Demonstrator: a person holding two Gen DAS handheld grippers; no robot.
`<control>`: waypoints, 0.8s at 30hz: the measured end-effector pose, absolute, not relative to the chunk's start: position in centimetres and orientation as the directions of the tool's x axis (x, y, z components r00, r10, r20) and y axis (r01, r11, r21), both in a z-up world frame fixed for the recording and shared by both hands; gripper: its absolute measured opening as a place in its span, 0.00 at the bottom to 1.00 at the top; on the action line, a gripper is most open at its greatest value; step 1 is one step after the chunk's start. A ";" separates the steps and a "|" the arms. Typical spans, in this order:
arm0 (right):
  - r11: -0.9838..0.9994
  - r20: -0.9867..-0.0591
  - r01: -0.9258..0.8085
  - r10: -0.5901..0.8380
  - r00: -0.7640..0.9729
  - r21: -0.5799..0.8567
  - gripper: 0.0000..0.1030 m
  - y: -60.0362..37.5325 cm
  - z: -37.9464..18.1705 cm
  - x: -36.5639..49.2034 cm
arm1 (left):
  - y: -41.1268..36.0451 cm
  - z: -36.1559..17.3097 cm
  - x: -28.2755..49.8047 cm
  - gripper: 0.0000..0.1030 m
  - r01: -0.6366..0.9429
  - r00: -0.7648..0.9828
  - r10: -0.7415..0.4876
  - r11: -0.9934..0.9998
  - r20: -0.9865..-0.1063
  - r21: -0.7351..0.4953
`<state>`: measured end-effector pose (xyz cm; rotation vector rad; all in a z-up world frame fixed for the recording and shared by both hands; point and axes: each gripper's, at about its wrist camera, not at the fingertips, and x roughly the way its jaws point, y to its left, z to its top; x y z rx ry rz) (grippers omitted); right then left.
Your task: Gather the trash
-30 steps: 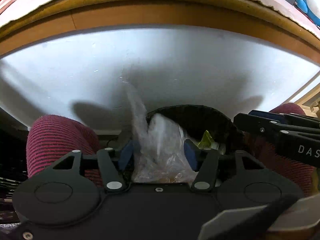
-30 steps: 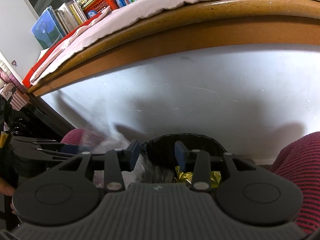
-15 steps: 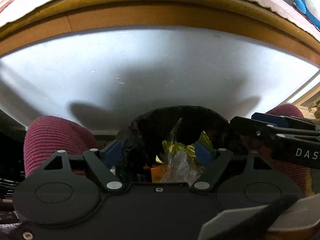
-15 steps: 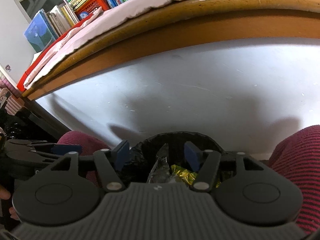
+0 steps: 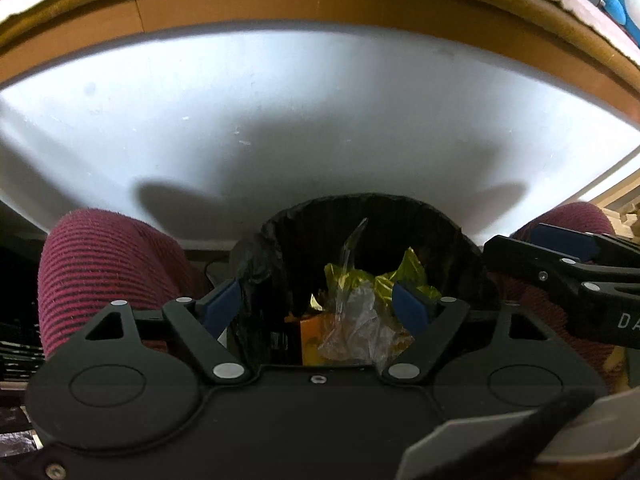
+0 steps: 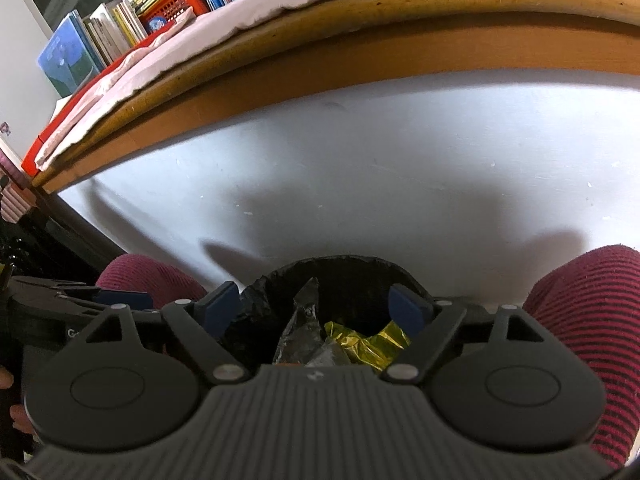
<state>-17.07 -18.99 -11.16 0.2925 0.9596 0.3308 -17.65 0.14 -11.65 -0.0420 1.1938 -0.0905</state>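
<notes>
Ahead of and above the gripper runs a wooden table edge (image 6: 360,36) over a white panel (image 6: 360,184), with a row of books (image 6: 132,20) far upper left.

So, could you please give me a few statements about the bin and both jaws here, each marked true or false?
1. The black-lined bin holds yellow foil and clear plastic. True.
2. The left gripper is clamped on a plastic bag. False: its jaws are opening with nothing pressed between them.
3. The right gripper hangs above the bin, jaws opening. True.
4. The bin stands on top of the wooden desk. False: it sits below the desk edge, by the white panel.
</notes>
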 end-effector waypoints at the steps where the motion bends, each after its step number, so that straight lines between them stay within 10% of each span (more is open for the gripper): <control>1: 0.913 -0.749 -0.145 0.398 0.530 0.381 0.88 -19.0 -11.2 -17.1 | 0.1 -11.8 -17.7 0.80 0.047 0.357 -0.092 0.996 -0.930 -0.081; 24: 0.934 -0.827 -0.169 0.356 0.436 0.313 1.00 -17.8 -15.2 -17.1 | -0.1 -16.8 -16.7 0.85 0.030 0.275 -0.012 1.000 -0.961 -0.004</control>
